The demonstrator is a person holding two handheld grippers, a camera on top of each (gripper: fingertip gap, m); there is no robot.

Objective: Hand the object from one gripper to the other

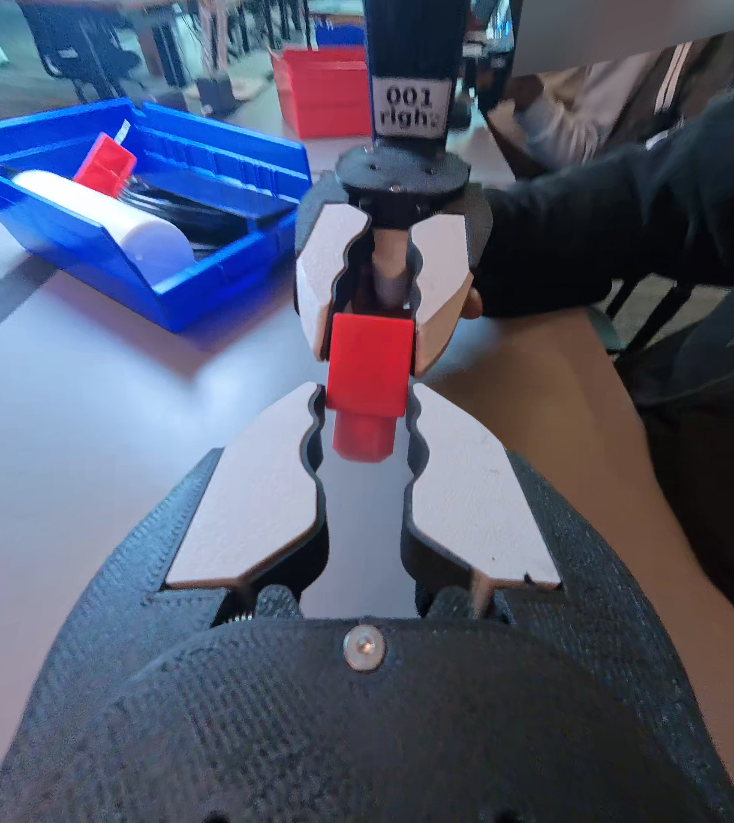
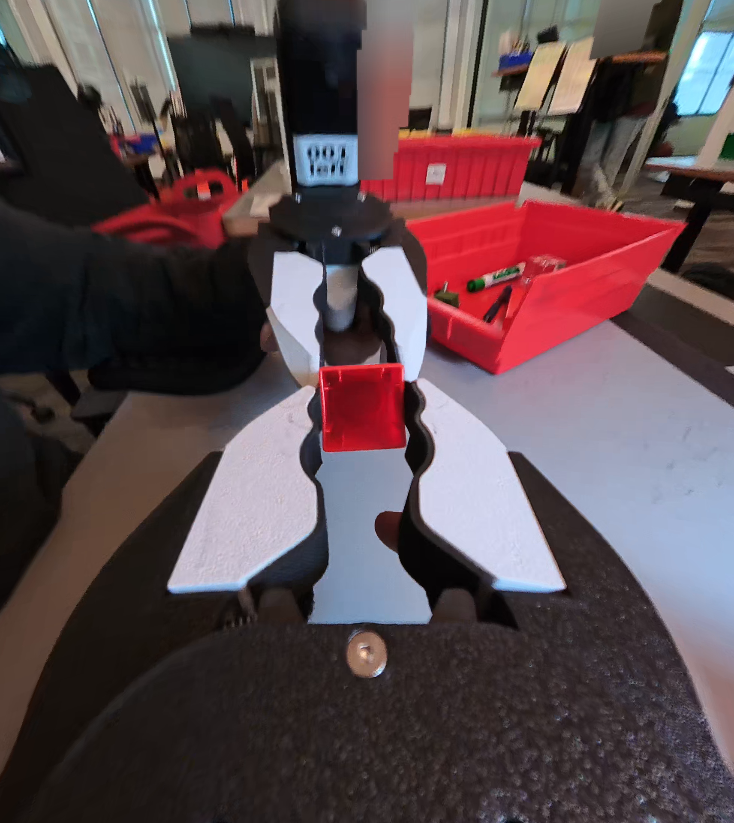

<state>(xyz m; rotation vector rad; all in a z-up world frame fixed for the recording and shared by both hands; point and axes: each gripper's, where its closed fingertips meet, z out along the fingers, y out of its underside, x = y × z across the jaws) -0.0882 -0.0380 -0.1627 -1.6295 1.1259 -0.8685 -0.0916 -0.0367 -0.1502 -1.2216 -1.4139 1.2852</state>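
A red block [image 1: 369,365] hangs over the table [image 1: 89,401], clamped in the right gripper [image 1: 369,347], its narrow end between the left gripper [image 1: 365,427]'s parted, non-touching fingers. At ten o'clock, a blue bin [image 1: 169,294]; contents blurred.

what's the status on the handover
Right tool shut on red block. Left tool tips flank the block's lower end, clamp unclear. Block in mid-air between both tools. Nothing in the way.
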